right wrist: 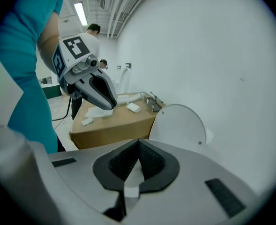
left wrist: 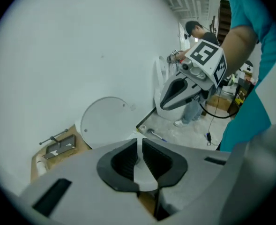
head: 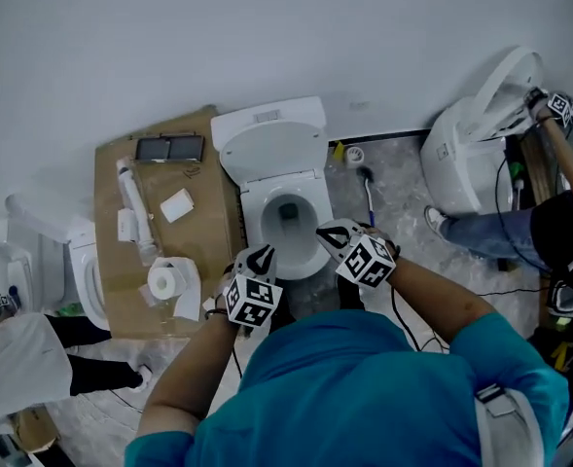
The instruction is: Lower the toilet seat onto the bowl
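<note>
The toilet seat point(head: 271, 146) stands raised against the white wall point(head: 169, 37), at the far side of the open bowl point(head: 255, 212), not yet lowered. Above the bowl's near rim hover both tools: the left tool point(head: 259, 258) has its jaws drawn all but together on nothing, and the right tool point(head: 333, 235) is clenched and empty. Each carries a cube of black-and-white square markers. The floor point(head: 398, 188) is grey mottled stone. Left of the toilet a cardboard box point(head: 116, 261) bears a paper roll point(head: 161, 281); a second toilet point(head: 461, 154) stands at the right
</note>
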The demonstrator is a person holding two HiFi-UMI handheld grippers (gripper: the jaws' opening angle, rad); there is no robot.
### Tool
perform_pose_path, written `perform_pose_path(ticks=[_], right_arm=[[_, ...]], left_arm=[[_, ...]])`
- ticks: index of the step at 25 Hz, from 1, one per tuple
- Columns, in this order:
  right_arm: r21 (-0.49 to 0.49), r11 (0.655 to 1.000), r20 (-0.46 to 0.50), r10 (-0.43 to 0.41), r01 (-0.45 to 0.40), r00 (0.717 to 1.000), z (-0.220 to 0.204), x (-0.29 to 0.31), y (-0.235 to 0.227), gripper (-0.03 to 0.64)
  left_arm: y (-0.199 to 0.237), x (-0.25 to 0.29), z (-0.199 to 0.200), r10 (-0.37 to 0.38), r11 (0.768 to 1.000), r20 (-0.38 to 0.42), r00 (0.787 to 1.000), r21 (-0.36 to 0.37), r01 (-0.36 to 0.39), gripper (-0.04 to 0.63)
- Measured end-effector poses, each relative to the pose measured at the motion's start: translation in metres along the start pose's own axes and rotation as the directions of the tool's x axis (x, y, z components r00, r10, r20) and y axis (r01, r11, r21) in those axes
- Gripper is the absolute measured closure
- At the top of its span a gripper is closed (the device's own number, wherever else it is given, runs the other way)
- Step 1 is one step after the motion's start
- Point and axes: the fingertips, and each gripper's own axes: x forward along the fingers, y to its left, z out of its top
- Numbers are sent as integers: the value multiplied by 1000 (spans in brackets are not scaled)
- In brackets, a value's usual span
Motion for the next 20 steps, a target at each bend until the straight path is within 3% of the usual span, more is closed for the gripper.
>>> perform_pose_path(ticks=[4,8,13,20], right_arm=[[32,999,80,-28,25,996,56,-45,-16,617],[76,996,155,-49,37,987,103,-91,-29,617],[130,989,271,-105,71,957,157,-147,-53,618],[152,984,422,-145,88,895,238,-208,-80,618]], left_arm=[[29,-54,48,47,995,133,990,-98,-34,572],[49,-111,94,77,979,266,961,-204,-22,589],[65,-168,150,87,960,439,894,-276,42,591],[88,-237,222,74,952,620,781,-277,130,592]])
